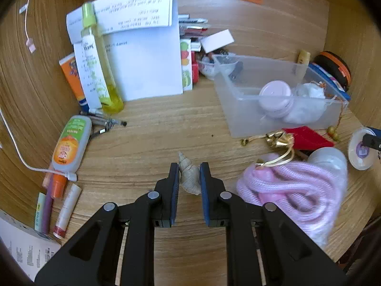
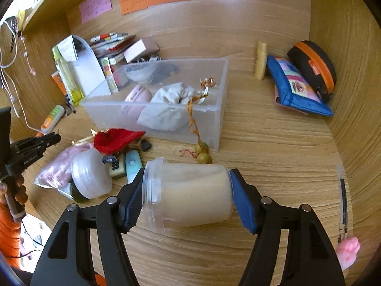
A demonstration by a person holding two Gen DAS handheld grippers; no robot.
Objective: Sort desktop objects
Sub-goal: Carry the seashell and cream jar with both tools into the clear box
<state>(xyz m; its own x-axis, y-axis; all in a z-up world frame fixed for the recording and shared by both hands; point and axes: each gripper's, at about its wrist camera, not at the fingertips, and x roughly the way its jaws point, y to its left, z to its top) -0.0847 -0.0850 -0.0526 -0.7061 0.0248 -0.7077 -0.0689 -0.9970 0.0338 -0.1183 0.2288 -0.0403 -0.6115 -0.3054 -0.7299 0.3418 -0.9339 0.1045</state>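
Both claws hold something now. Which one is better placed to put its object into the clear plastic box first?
Probably the right claw: its jar lies directly before the clear box. The left claw, gripping the shell, has the box off to its right.

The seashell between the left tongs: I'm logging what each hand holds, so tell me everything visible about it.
The seashell is a small spiral shell, beige-grey with a matte, ridged surface. Its whorls taper to a pointed tip that aims away from the camera, slightly left; the wider end faces the camera. It sits between the blue pads of the left tongs, which are shut on its broad body. The wooden desk shows behind it; whether it rests on the desk or is lifted cannot be told.
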